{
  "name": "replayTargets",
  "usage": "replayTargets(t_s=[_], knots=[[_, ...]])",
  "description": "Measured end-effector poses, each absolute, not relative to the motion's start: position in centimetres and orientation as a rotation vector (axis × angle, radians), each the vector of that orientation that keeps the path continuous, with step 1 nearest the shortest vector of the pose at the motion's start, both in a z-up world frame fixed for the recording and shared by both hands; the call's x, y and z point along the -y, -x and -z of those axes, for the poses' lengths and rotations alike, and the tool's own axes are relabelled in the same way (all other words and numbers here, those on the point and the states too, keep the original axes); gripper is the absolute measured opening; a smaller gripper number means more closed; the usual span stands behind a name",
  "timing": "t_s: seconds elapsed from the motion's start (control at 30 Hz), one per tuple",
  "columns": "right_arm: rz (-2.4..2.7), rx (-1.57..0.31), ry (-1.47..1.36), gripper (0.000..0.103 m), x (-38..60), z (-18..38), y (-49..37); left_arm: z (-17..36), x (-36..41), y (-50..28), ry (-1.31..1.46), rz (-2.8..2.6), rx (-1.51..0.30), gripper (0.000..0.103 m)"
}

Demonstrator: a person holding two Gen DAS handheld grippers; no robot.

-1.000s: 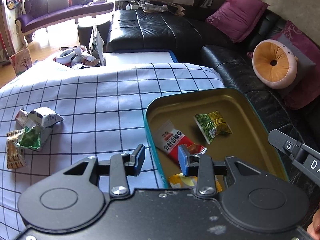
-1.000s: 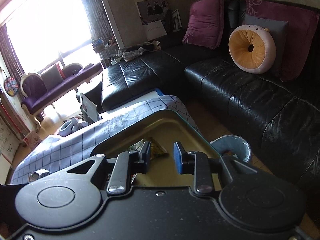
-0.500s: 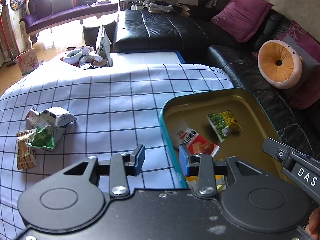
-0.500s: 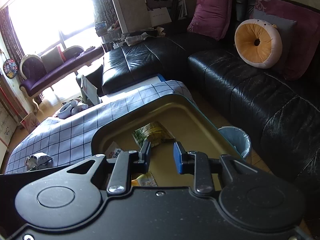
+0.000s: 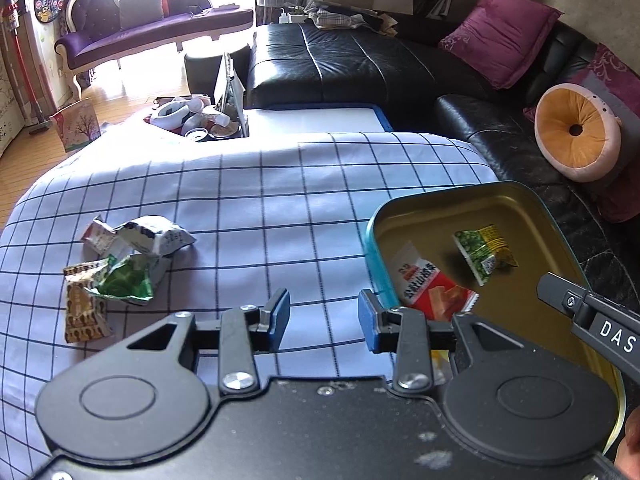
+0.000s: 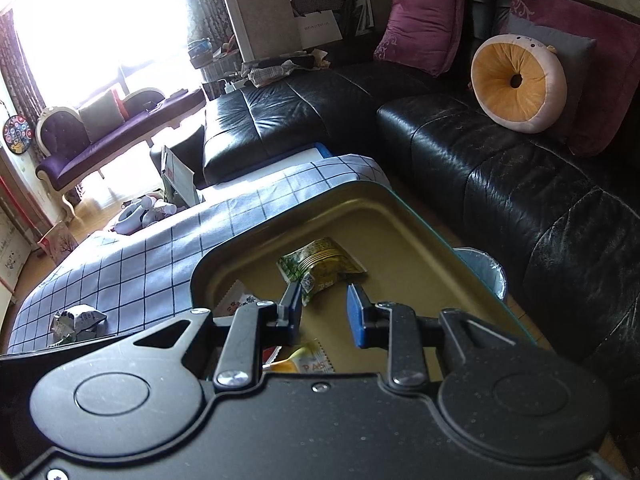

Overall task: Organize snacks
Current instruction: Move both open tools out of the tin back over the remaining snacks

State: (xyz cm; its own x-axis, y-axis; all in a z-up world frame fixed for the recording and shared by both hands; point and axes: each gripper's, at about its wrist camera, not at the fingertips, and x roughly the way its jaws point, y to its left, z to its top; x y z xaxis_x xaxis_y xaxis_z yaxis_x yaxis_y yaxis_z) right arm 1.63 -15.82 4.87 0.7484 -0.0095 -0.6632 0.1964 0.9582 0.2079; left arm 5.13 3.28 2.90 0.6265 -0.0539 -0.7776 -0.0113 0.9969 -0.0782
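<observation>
A teal-rimmed gold tin (image 5: 372, 240) lies on the checked tablecloth (image 5: 260, 200). In it are a red packet (image 5: 432, 288), a green-yellow packet (image 5: 484, 256) and a yellow packet (image 6: 308, 362), partly hidden. To the left on the cloth, a white packet (image 5: 152, 236), a green packet (image 5: 124, 280) and a brown packet (image 5: 82, 312) lie in a loose pile. My left gripper (image 5: 324, 318) is open and empty over the cloth beside the tin's left rim. My right gripper (image 6: 325, 312) hangs open over the tin (image 6: 224, 252), just short of the green-yellow packet (image 6: 320, 266).
A black leather sofa (image 6: 500, 184) with purple and round orange cushions runs behind and to the right. A pale blue bin (image 6: 484, 276) stands on the floor by the table's right edge. A box of clutter (image 5: 200, 120) sits beyond the far edge.
The left gripper has moved left, off the tin and toward the snack pile, its jaws a little wider. The right gripper has tipped down, so more of the tin's inside shows.
</observation>
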Motion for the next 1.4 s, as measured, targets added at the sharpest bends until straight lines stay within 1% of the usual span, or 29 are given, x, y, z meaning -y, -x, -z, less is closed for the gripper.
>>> replayTargets(t_s=[1.13, 1.4], knots=[[-0.09, -0.737, -0.167, 0.038, 3.9, -4.8, -2.3, -3.6, -15.3, -3.4, 0.166, -0.138, -0.882, 0.037], [-0.147, -0.759, -0.149, 0.038, 1.6, -4.4, -2.3, -3.6, -19.6, -2.8, 0.215, -0.21, -0.885, 0.037]])
